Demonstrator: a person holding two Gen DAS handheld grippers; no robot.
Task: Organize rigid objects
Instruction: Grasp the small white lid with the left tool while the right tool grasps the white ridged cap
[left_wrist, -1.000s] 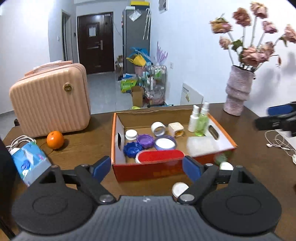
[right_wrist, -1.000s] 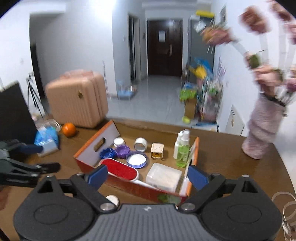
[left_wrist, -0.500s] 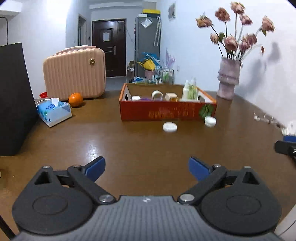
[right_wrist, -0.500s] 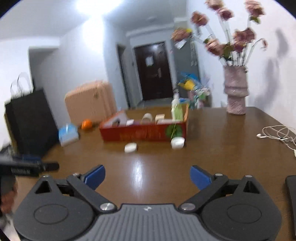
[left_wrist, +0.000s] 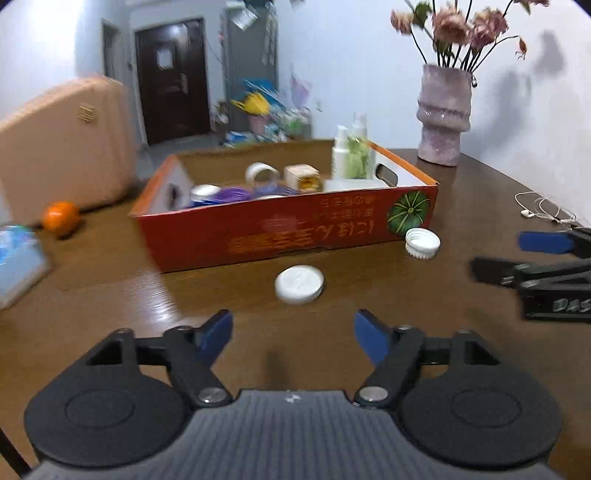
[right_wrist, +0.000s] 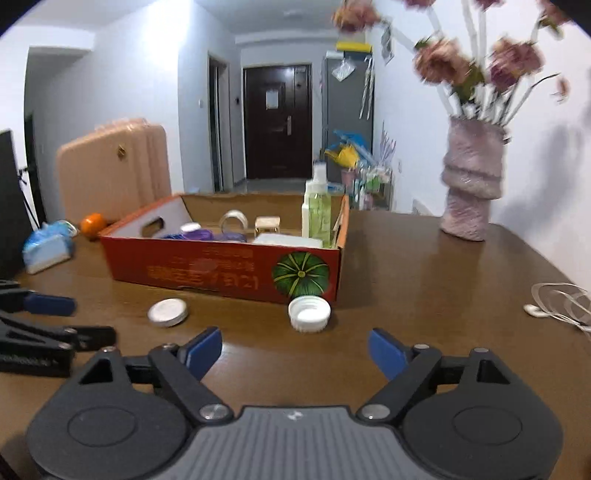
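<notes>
Both grippers hover low over the tabletop (left_wrist: 461, 192), jaws spread wide and empty; the flat white lid (left_wrist: 299, 284) lies just ahead of the left gripper (left_wrist: 293, 332), the ribbed white cap (right_wrist: 309, 314) just ahead of the right gripper (right_wrist: 295, 350), touching or nearly touching the red box (right_wrist: 221, 269). Each has its own target dead centre.

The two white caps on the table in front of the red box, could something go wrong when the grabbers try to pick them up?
Maybe. The flat white lid lies low on the glossy table, so the open left gripper might scrape or push it away. The ribbed white cap sits right against the red box, leaving the open right gripper little room. Both grippers are close and could bump.
</notes>
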